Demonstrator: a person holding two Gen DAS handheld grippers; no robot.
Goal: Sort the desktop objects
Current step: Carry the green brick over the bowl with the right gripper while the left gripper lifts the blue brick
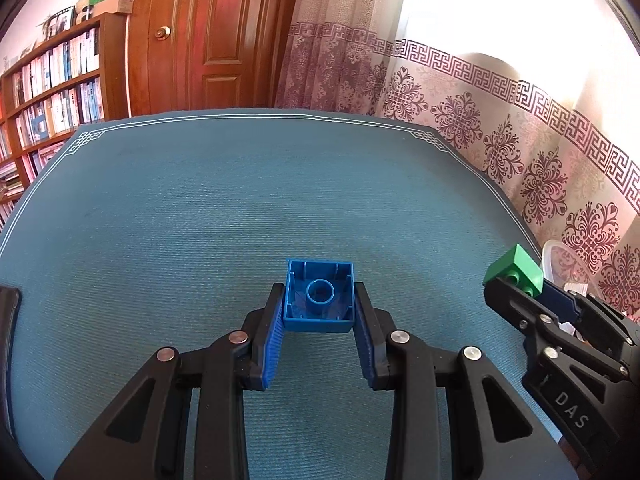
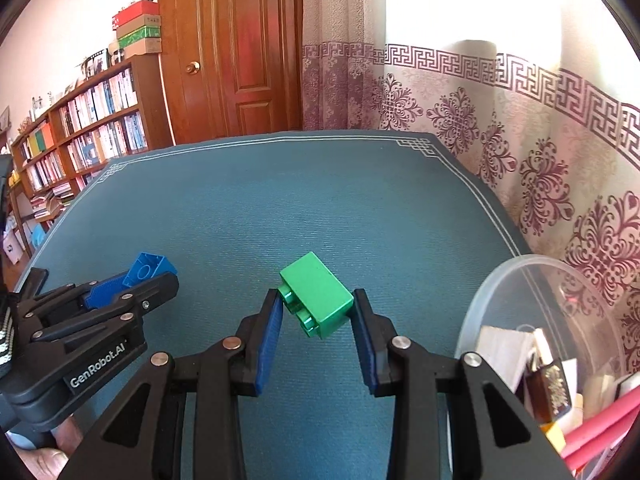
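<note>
A blue toy brick (image 1: 319,295) hangs above the teal table mat (image 1: 240,208), its hollow underside turned toward the camera, and my left gripper (image 1: 320,304) is shut on its two sides. In the right wrist view the same blue brick (image 2: 149,268) and left gripper (image 2: 132,292) show at the left. A green toy brick (image 2: 318,298) sits tilted between the blue pads of my right gripper (image 2: 318,304), studs facing left and down, held off the mat. The left wrist view shows that green brick (image 1: 516,268) in the right gripper (image 1: 516,286) at the right edge.
A clear round plastic container (image 2: 520,276) stands at the right edge of the table, holding papers, a small brown bottle and pink sticks. Behind the table are a patterned curtain (image 2: 500,120), a wooden door (image 2: 240,48) and a bookshelf (image 2: 80,136). A dark object (image 1: 8,316) lies at the mat's left edge.
</note>
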